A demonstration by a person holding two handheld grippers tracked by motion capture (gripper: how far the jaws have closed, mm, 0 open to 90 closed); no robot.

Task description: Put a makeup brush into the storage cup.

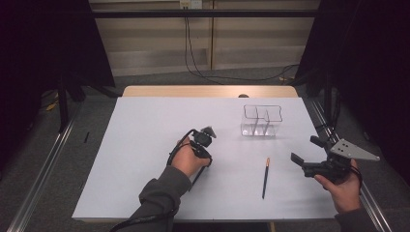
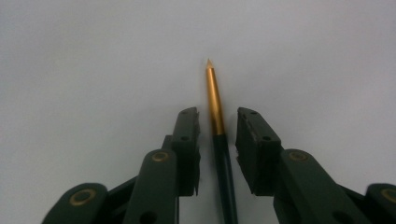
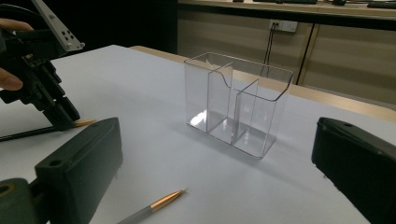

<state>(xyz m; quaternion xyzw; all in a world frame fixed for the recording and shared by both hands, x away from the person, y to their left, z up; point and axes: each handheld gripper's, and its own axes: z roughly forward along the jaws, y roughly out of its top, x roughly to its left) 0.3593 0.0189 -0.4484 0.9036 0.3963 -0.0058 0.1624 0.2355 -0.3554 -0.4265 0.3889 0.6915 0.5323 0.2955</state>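
Observation:
Two dark pens with gold tips lie on the white table (image 1: pixel 145 159). One pen (image 2: pixel 215 100) lies between the jaws of my left gripper (image 2: pixel 217 114), which points down at the table. A narrow gap shows on each side of the barrel, so the pads do not press it. From above, that pen (image 1: pixel 196 178) pokes out below the left hand and left gripper (image 1: pixel 202 150). The second pen (image 1: pixel 265 178) lies loose between the hands. My right gripper (image 1: pixel 304 149) hovers wide open at the right with nothing in it, facing a clear divided organizer (image 3: pixel 238 102).
The clear organizer (image 1: pixel 261 121) stands upright at the back right of the table. Metal rails run along both sides of the table, and cables hang down the far wall.

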